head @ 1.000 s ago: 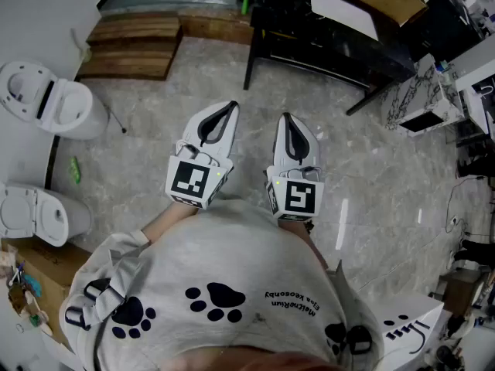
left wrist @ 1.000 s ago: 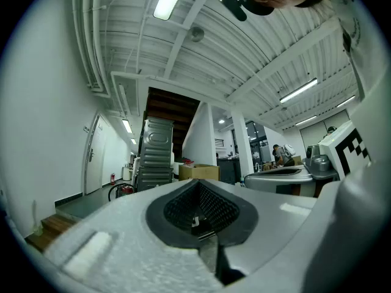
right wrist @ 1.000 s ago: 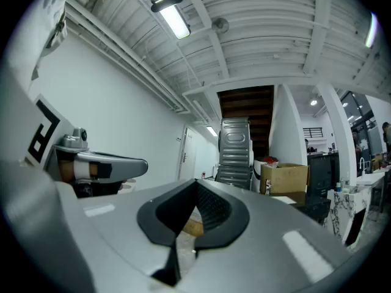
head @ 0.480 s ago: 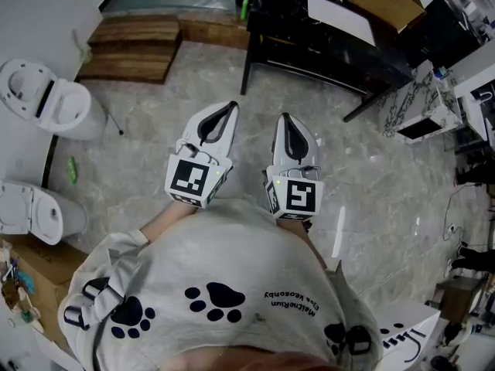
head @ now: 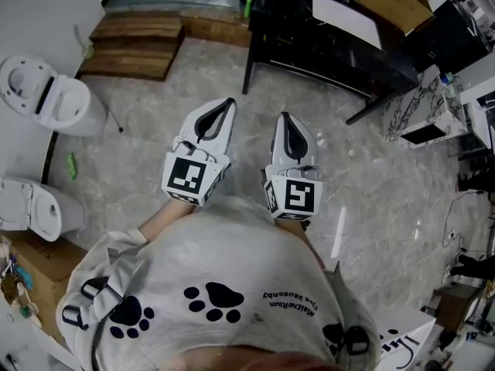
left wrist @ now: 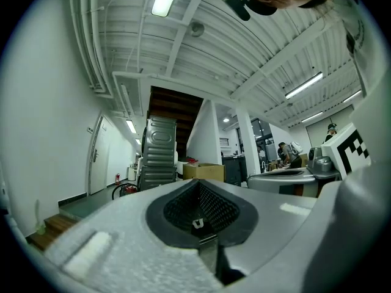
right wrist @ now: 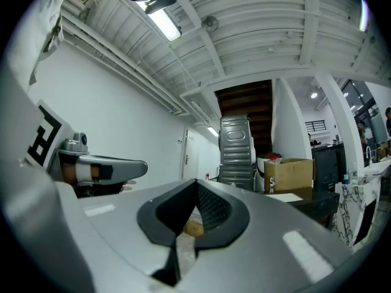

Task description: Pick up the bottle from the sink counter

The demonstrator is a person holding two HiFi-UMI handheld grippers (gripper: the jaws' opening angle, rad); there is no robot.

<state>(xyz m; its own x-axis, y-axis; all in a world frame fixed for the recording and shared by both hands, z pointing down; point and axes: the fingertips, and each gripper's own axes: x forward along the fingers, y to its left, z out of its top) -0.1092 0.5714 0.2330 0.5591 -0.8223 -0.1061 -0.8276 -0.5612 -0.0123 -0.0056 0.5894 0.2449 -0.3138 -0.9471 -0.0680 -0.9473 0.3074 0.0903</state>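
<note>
Left gripper (head: 230, 103), right gripper (head: 285, 118) above floor (head: 371, 176)

The left gripper (head: 229, 102) is white. Its pads (left wrist: 215, 209) are black with a tiny grid pattern. The right gripper (head: 285, 117) has the same colours. Behind the fingers, each one has a cube (head: 186, 178) with black and white squares. Under the fingers, the floor (head: 155, 122) is grey with cloudy marble marks. Ahead of the fingers are a black table (head: 325, 41) and brown wooden steps (head: 135, 41). Left of the fingers, the toilet (head: 50, 103) is white. The person's shirt (head: 224, 253) is pale grey with dark paw prints.
</note>
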